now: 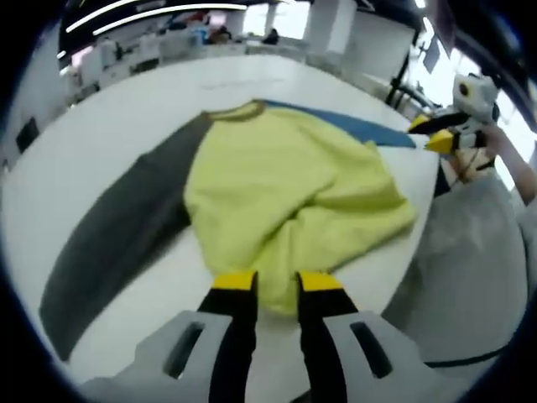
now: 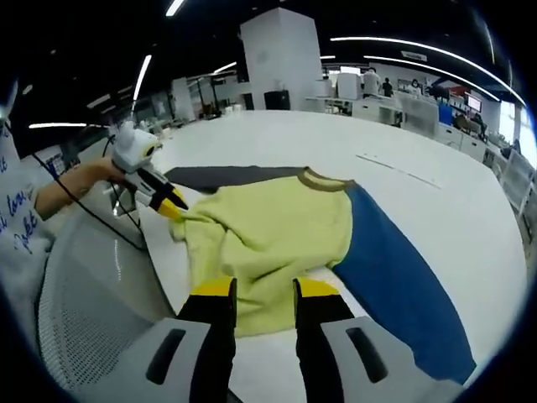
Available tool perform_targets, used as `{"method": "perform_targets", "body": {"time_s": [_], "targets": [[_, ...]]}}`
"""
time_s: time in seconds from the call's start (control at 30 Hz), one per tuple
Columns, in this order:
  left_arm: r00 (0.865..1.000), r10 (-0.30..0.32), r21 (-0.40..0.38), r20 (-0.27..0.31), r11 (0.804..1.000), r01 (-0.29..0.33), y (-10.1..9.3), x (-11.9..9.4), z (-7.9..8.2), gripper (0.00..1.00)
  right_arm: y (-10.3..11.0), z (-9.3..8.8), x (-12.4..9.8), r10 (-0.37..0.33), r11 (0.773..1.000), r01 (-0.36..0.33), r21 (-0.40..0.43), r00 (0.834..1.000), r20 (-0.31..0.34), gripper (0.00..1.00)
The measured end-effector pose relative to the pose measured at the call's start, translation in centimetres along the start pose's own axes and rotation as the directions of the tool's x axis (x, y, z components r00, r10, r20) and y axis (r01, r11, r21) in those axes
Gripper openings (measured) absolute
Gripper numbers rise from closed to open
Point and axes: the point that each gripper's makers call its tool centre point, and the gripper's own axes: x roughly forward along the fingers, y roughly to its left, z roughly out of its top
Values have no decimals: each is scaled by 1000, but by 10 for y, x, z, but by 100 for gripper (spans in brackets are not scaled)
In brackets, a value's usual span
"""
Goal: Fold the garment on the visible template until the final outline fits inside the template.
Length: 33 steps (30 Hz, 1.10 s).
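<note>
Two hand-held grippers work one garment [image 1: 285, 189] on a white surface [image 1: 109, 117]. Garment is a yellow sweatshirt with an olive collar [image 2: 323, 178], one dark grey sleeve [image 1: 109, 243] and one blue sleeve [image 2: 394, 269], lying spread on the surface with its yellow body bunched and partly folded over toward the near edge. In the left gripper view the left hand-held gripper [image 1: 276, 280] has its yellow-tipped black jaws at the lower hem of the yellow body, fabric between the tips, jaws close together, looks like it grips the hem. In the right gripper view the right hand-held gripper [image 2: 263, 288] sits the same way on the near yellow edge, cloth between the tips, apparently gripping it too. Left gripper view shows the other gripper at far right by the surface edge, held by a person's hand [image 1: 491, 138]. Right gripper view shows the left one at far left with its tips touching a yellow corner of the garment. Grey mesh chair back [image 2: 92, 302] sits close by the near surface edge. Office desks [image 2: 377, 101] in the background.
</note>
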Motion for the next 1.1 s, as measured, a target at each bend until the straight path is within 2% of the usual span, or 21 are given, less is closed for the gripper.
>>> {"method": "perform_targets", "body": {"time_s": [0.13,0.47,0.6,0.8,1.1], "targets": [[1000,3,3,-7,1000,-3,0,2,-2,15,-6,-6,5,-19,1000,19,-2,999,-26,25],[1000,6,-7,-21,1000,-6,1,5,-8,16,-8,-5,26,7,1000,-9,-25,998,-60,25],[999,13,-1,-29,1000,-13,3,5,-11,16,-11,-9,34,-4,997,-4,-73,994,-110,25],[1000,11,1,-24,1000,-11,3,5,-11,14,-18,-4,43,8,997,-17,-78,993,-116,28],[999,5,8,-34,1000,-5,0,6,-13,11,-20,-9,57,42,994,-60,-95,982,-182,28]]}}
